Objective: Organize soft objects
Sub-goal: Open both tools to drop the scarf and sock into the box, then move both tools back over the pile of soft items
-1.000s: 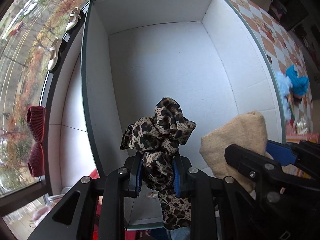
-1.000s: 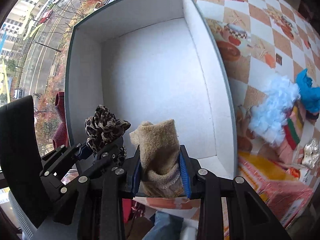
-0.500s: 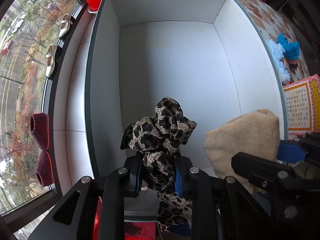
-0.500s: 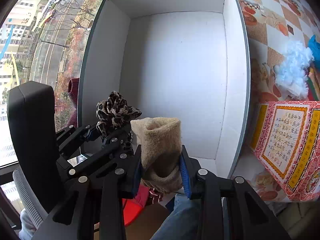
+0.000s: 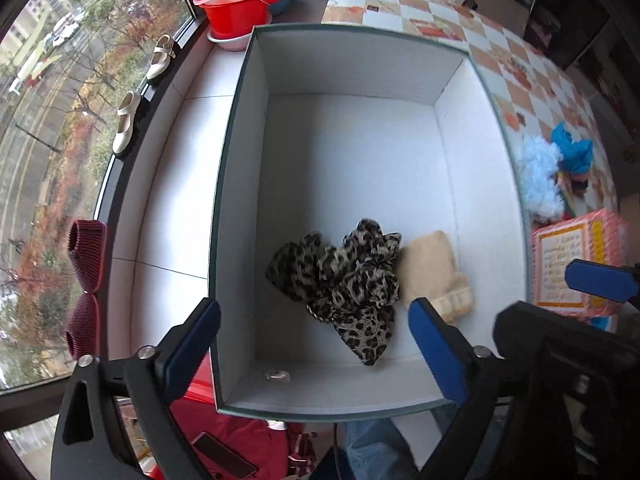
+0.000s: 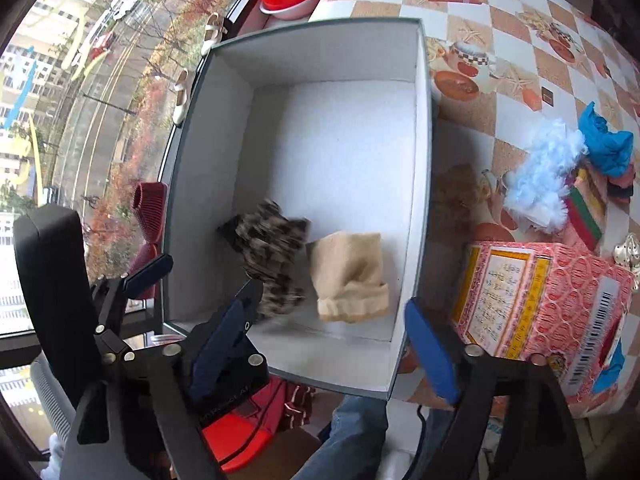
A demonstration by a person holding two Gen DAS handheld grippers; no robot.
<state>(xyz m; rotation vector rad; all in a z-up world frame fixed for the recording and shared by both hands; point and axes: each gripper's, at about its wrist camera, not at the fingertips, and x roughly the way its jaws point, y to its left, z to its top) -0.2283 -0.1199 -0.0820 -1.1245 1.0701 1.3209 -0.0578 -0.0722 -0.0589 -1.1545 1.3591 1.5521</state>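
While both grippers, left (image 5: 314, 344) and right (image 6: 330, 346), are opening with nothing between them, a leopard scarf (image 5: 340, 280) and tan sock (image 5: 434, 270) lie touching in the white box (image 5: 352, 68).

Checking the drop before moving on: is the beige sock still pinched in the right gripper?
No: the beige sock lies on the box floor, clear of the right gripper, whose jaws are opening.

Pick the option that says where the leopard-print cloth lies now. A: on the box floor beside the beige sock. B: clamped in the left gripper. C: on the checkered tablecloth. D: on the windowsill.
A: the leopard-print cloth lies on the floor of the box, against the beige sock.
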